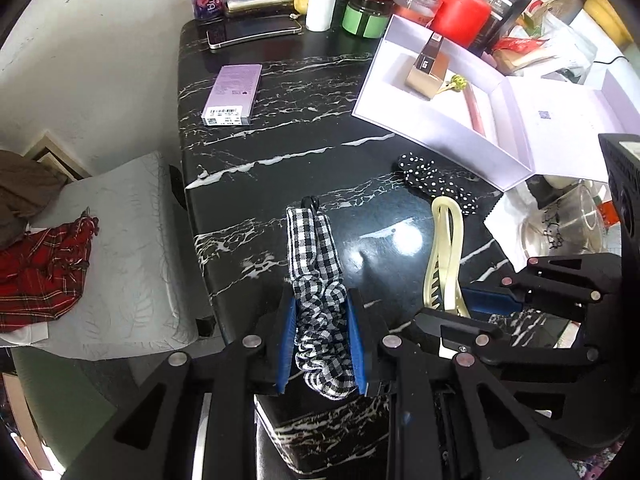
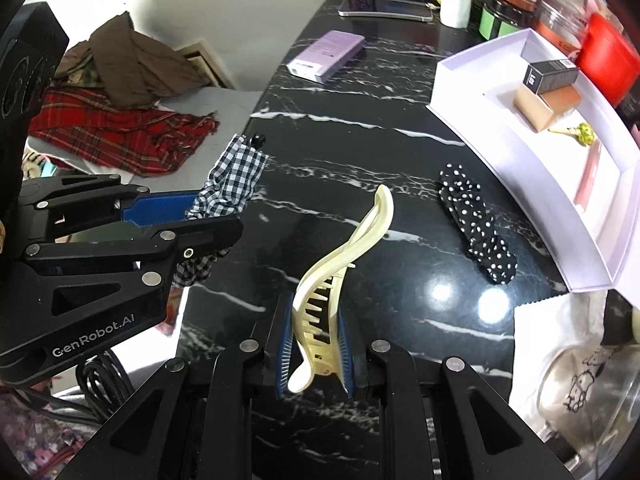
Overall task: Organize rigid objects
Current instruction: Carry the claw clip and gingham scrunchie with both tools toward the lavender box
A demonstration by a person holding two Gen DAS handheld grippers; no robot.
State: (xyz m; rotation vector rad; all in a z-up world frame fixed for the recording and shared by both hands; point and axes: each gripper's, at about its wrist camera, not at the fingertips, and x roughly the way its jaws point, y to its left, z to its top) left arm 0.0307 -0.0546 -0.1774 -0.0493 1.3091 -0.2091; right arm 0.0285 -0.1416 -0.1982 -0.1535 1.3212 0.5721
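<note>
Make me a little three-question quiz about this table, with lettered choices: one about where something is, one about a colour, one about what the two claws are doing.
1. Where does the polka-dot hair clip lie?
A. in the white box
B. on the black marble table beside the white box
C. in a gripper

2. What colour is the long banana clip?
A. cream
B. red
C. green

3. What is the left gripper doing?
A. hanging open over the table
B. shut on a phone
C. shut on the checkered hair clip

Answers: 1 B, it rests on the table just outside the white box. 2 A, its teeth and arms are pale cream, held in the right gripper. 3 C, blue pads press both sides of the checkered hair clip.
</note>
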